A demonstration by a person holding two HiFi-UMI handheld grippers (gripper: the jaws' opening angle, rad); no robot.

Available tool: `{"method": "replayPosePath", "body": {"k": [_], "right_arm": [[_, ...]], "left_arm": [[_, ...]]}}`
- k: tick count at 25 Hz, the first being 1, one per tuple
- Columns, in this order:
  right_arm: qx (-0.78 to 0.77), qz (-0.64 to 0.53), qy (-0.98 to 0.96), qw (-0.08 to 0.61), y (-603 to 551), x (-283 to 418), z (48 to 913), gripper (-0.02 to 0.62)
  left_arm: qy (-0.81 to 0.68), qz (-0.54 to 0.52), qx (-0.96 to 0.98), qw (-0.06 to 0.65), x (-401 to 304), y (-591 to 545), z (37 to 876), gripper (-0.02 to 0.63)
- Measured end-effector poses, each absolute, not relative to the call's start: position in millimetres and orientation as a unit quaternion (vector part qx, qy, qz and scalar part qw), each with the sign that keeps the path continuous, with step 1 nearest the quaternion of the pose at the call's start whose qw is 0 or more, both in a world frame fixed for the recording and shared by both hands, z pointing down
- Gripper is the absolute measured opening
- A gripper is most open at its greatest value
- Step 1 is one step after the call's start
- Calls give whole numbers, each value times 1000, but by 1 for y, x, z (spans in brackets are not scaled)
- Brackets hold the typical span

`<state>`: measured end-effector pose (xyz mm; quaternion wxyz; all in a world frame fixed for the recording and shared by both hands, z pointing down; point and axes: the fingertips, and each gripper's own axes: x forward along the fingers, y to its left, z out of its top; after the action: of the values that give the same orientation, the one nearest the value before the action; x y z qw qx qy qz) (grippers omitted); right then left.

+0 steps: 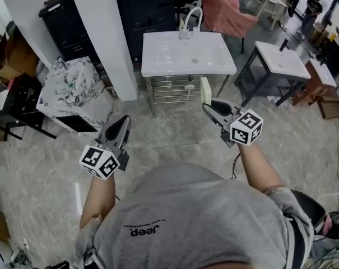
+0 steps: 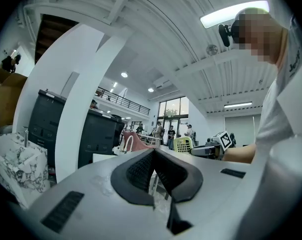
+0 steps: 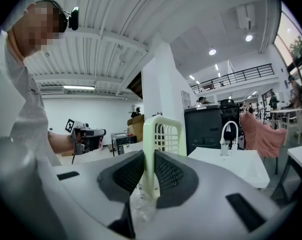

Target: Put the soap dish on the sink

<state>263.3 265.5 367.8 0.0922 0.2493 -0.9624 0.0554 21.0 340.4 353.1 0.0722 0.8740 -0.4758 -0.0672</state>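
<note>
The soap dish (image 3: 163, 136) is a pale yellow slatted plastic piece. It stands on edge between the pads of my right gripper (image 3: 150, 155), which is shut on its lower rim. In the head view the right gripper (image 1: 208, 109) holds the dish (image 1: 205, 91) just in front of the white sink (image 1: 214, 58), apart from it. The sink's curved white faucet (image 1: 190, 20) rises at its back edge. My left gripper (image 1: 123, 121) hangs over the floor to the sink's left, its jaws closed together with nothing between them. The left gripper view shows its own pads (image 2: 141, 171) meeting, and the dish (image 2: 183, 144) off to the right.
A metal rack (image 1: 172, 88) sits under the sink. A white column (image 1: 102, 32) and a marble-patterned cabinet (image 1: 74, 88) stand to the left, and a second white basin on a dark frame (image 1: 281, 60) to the right. A pink-draped chair (image 1: 225, 13) stands behind.
</note>
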Motion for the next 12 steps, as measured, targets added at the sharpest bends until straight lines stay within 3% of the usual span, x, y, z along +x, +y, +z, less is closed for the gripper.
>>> {"method": "replayPosePath", "body": {"k": [5,12], "right_arm": [[252,58,-962,93,259,286,375,133],[251,59,-961,101,231,266,384,135]], "left_arm": [[-475,-63,874,79,42,337,356,14],[-477,-67,873,82,18,308,367,14]]}}
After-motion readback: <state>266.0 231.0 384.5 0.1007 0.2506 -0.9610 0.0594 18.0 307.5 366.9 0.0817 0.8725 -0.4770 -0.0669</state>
